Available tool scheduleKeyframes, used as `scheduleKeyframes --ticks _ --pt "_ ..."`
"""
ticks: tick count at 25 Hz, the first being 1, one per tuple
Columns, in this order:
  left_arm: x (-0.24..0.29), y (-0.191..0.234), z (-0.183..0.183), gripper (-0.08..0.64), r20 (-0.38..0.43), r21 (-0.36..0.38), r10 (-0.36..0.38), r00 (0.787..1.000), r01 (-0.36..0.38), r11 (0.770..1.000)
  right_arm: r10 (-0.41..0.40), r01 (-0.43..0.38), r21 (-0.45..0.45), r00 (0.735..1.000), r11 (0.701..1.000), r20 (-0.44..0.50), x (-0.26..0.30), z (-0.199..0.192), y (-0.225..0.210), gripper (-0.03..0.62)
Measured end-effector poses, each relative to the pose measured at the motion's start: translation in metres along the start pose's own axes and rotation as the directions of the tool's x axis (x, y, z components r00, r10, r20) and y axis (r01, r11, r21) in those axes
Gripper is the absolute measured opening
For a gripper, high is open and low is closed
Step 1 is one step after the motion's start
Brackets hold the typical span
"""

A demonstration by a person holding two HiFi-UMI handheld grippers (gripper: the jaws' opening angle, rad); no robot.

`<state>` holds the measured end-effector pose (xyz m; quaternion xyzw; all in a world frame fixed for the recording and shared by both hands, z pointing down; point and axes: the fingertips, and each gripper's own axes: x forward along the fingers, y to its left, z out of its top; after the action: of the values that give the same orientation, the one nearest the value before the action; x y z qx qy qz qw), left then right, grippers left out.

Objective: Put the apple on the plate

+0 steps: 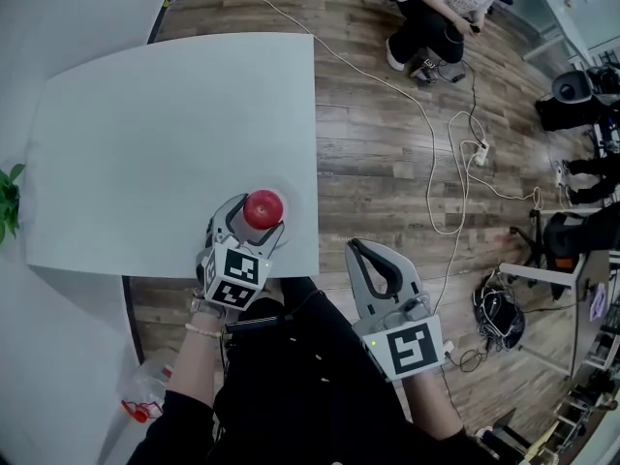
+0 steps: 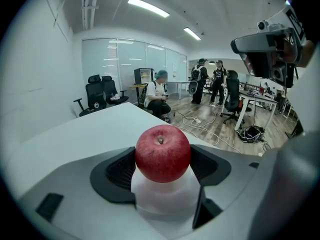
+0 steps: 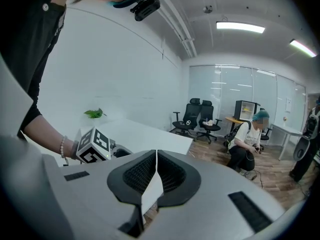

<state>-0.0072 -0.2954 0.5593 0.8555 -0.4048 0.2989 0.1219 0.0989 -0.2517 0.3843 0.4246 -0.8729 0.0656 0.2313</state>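
A red apple (image 1: pixel 263 208) (image 2: pixel 162 153) is near the front right corner of the white table (image 1: pixel 165 143). My left gripper (image 1: pixel 254 223) (image 2: pixel 162 166) is shut on the apple, one dark pad on each side of it. Under the apple is a low white round thing (image 2: pixel 165 196), which looks like the plate; its faint rim (image 1: pixel 292 198) barely stands out from the tabletop. My right gripper (image 1: pixel 372 261) (image 3: pixel 156 176) is shut with nothing in it. It hovers over the wooden floor, off the table to the right of the apple.
The table's right edge (image 1: pixel 316 163) runs just beside the apple. A green plant (image 1: pixel 8 206) stands at the table's left edge. On the floor beyond, a person (image 1: pixel 441 13) crouches, and a white cable leads to a power strip (image 1: pixel 480 153). Office chairs (image 2: pixel 100 94) stand behind the table.
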Motion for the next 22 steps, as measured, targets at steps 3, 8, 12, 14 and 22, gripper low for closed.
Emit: scheduleKeyframes --ticks 3,8,12,14,22 --pt "0.007 -0.003 -0.004 0.35 -0.023 0.043 0.004 1.0 -0.003 0.999 0.005 -0.005 -0.003 1.0 1.0 -0.006 0.0 -0.003 -0.003 0.044" --pt "0.012 -0.004 -0.008 0.351 -0.034 0.131 0.017 0.999 -0.012 0.991 0.016 -0.016 0.002 1.0 1.0 -0.015 0.002 -0.006 -0.004 0.044" --pt "0.013 -0.005 -0.01 0.351 -0.035 0.111 0.031 0.999 -0.027 0.993 0.022 -0.022 0.003 1.0 1.0 -0.013 -0.001 -0.007 -0.006 0.044" --pt "0.014 -0.001 -0.015 0.351 -0.052 0.113 0.043 0.998 -0.037 0.993 0.025 -0.025 -0.003 1.0 1.0 -0.01 0.001 -0.006 -0.006 0.044" --pt "0.011 0.0 -0.015 0.351 -0.038 0.028 0.002 0.999 -0.001 1.0 0.033 -0.033 -0.005 0.999 0.999 -0.006 -0.002 -0.007 -0.002 0.044"
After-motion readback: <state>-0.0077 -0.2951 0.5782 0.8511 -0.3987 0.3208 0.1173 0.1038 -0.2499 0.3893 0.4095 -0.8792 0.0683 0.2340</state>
